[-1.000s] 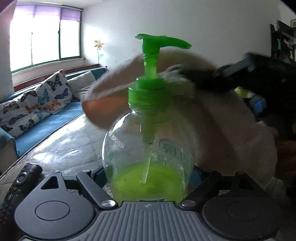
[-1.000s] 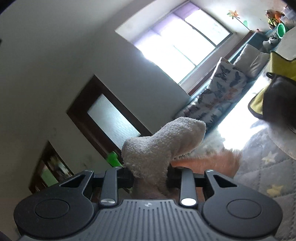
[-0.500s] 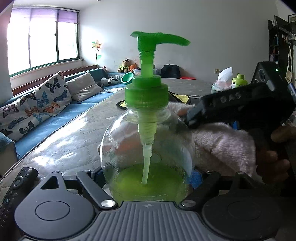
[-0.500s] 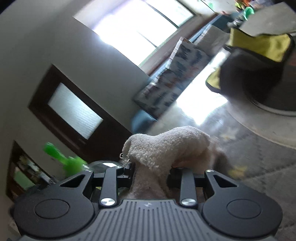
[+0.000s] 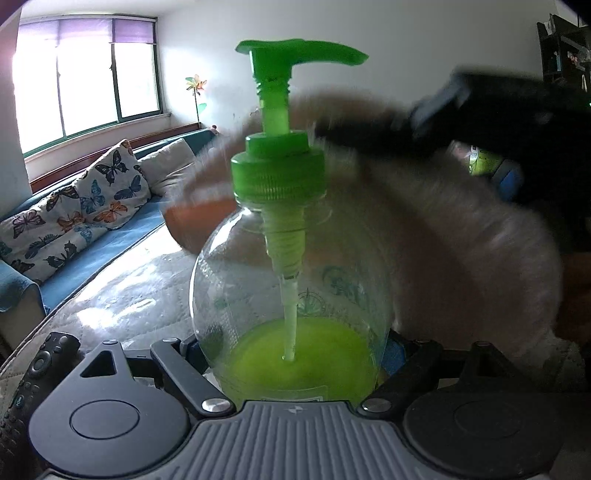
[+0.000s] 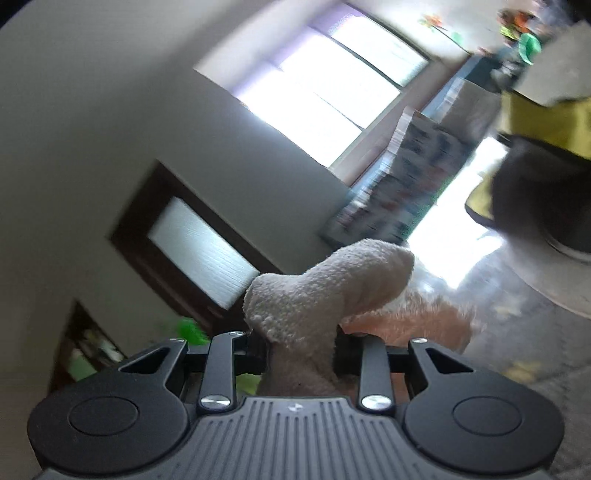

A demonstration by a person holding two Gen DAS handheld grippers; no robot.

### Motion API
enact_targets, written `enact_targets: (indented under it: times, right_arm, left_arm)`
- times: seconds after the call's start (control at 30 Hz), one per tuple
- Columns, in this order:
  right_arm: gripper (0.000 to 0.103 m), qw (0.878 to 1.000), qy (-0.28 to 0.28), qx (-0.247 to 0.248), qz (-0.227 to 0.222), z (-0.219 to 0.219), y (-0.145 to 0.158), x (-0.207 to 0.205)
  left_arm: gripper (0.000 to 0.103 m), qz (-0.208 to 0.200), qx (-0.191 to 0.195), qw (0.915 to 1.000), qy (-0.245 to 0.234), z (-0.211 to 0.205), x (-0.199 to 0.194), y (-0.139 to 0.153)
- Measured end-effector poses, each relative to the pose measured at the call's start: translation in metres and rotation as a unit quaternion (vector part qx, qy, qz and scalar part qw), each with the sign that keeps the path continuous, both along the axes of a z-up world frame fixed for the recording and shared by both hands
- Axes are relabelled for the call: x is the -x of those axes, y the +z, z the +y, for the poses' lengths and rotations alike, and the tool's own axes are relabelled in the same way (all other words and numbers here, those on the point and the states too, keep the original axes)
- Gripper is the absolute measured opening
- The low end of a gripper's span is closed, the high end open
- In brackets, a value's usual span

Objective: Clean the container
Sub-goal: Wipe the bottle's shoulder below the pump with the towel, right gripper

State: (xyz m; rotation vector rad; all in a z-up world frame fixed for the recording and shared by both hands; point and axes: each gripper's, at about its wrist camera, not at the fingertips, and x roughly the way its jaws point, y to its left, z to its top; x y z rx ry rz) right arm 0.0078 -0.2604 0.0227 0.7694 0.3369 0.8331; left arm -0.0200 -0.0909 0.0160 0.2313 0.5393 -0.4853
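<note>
My left gripper (image 5: 295, 354) clamps the soap bottle (image 5: 291, 295); my right gripper (image 6: 301, 354) pinches the cloth (image 6: 325, 291), mid-wipe behind its neck; front untouched, I judge

The bottle (image 5: 291, 295) is clear with a green pump (image 5: 291, 110) and green liquid (image 5: 299, 358), the cloth (image 6: 325, 295) is cream, the cushion (image 5: 74, 214) has butterflies, and the blind (image 5: 85, 27) is purple.

White towel (image 6: 325, 295) in right tool's (image 6: 301, 350) grip
</note>
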Motion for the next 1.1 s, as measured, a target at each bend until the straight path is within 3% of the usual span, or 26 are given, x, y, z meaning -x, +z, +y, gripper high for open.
enact_targets:
  times: [0.23,0.37,0.73,0.87,1.0,1.1]
  right_arm:
    - [0.03,1.0,0.009,0.017,0.018,0.005,-0.008,-0.007]
    - [0.032,0.998,-0.001,0.037,0.054,0.007,-0.015,-0.015]
    - [0.032,0.988,0.005,0.022,0.154,-0.002,-0.041,-0.037]
    - [0.032,0.983,-0.001,0.053,0.175,0.002,-0.045,-0.04]
    - [0.032,0.984,-0.012,0.065,0.167,0.005,-0.043,-0.037]
    - [0.031,0.989,-0.015,0.046,0.138,0.005,-0.036,-0.031]
  left_arm:
    - [0.089,-0.001,-0.013,0.9999,0.002,-0.003,0.002,-0.002]
    - [0.089,-0.002,-0.018,0.9998,0.003,-0.005,0.003,-0.003]
    - [0.089,-0.001,-0.023,0.9997,0.004,-0.01,0.003,-0.006]
    - [0.091,0.001,-0.034,0.9994,0.004,-0.013,0.002,-0.008]
    - [0.092,0.004,-0.038,0.9993,0.005,-0.014,0.004,-0.01]
    - [0.093,0.006,-0.038,0.9992,0.005,-0.015,0.005,-0.011]
